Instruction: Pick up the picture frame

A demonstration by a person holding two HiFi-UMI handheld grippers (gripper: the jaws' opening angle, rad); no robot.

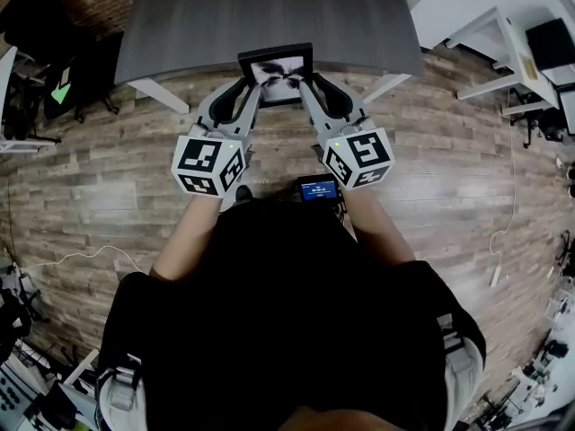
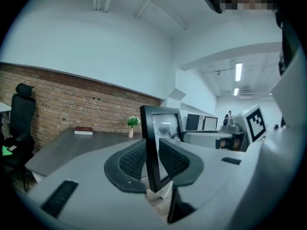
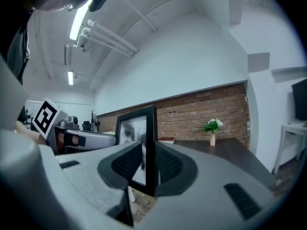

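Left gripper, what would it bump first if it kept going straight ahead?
The left gripper is shut on the frame, which leads. The table lies straight ahead; probably its near edge comes first, though the frame might skim over the top.
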